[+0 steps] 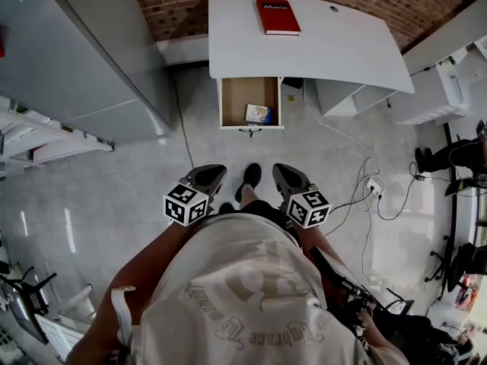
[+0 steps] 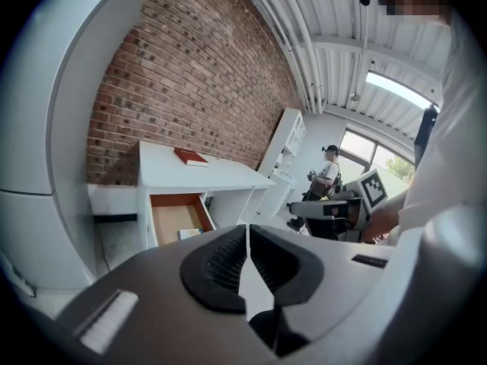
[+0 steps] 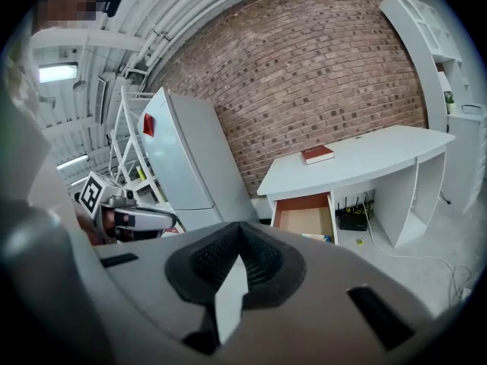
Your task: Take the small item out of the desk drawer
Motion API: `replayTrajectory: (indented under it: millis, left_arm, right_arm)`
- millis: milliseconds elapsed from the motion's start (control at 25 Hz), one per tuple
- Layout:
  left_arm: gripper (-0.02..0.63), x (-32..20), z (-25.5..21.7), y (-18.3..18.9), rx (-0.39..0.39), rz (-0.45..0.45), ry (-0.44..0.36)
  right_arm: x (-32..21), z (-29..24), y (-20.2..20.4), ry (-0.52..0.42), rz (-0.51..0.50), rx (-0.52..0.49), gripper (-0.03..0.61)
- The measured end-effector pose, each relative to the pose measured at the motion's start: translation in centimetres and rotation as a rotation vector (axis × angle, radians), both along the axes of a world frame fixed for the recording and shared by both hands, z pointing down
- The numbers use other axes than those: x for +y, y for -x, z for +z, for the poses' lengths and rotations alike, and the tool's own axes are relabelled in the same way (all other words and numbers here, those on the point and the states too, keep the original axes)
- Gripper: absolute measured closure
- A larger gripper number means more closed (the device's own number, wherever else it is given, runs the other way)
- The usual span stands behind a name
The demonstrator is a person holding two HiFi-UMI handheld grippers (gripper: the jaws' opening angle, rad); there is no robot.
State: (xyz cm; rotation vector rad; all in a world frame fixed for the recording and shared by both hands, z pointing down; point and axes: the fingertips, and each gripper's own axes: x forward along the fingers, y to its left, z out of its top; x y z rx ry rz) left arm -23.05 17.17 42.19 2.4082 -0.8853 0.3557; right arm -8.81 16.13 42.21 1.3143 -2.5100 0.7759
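Note:
The white desk (image 1: 335, 48) stands against the brick wall, and its wooden drawer (image 1: 236, 97) is pulled open toward me. A small colourful flat item (image 1: 259, 114) lies in the drawer's near right corner; it also shows in the left gripper view (image 2: 190, 233) and the right gripper view (image 3: 317, 237). My left gripper (image 1: 207, 177) and right gripper (image 1: 285, 177) are held close to my body, well short of the drawer. In both gripper views the dark pads meet, left (image 2: 248, 230) and right (image 3: 240, 230), with nothing between them.
A red book (image 1: 278, 16) lies on the desktop. A tall grey cabinet (image 1: 91, 52) stands at the left. Cables (image 1: 358, 166) and a power strip (image 1: 373, 187) lie on the floor at the right. Another person (image 2: 327, 175) stands far off beside white shelving.

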Motion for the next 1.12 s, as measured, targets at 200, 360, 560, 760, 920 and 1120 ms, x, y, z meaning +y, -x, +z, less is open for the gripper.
replayTrajectory:
  millis: [200,360,560,760,920,1120]
  left_arm:
    - [0.597,-3.5,0.0,-0.3,-0.017,-0.012,-0.003]
    - [0.597,-6.7,-0.3,-0.8,-0.016,-0.038,-0.001]
    - [0.597,-10.6,-0.3,-1.8,-0.028,-0.051,0.009]
    - [0.597,-13.9,0.4,-4.0,-0.065,-0.035,0.018]
    - [0.597,-16.6,0.7,-5.2,-0.104,-0.016,0.024]
    - [0.597,-19.7,1.3,-7.5,-0.154,0.011,0.027]
  right_arm:
    - [-4.3,0.1,0.0,-0.008,-0.029,-0.009,0.574]
    - [-7.9,0.1,-0.8,-0.002,-0.045,-0.017,0.574]
    - [-12.0,0.2,-1.7,0.012,-0.061,-0.032,0.574]
    - [-15.1,1.6,-3.9,0.035,-0.053,-0.045,0.574]
    - [-17.7,2.4,-5.2,0.053,-0.032,-0.088,0.574]
    - [-20.4,3.2,-7.1,0.058,-0.021,-0.13,0.574]
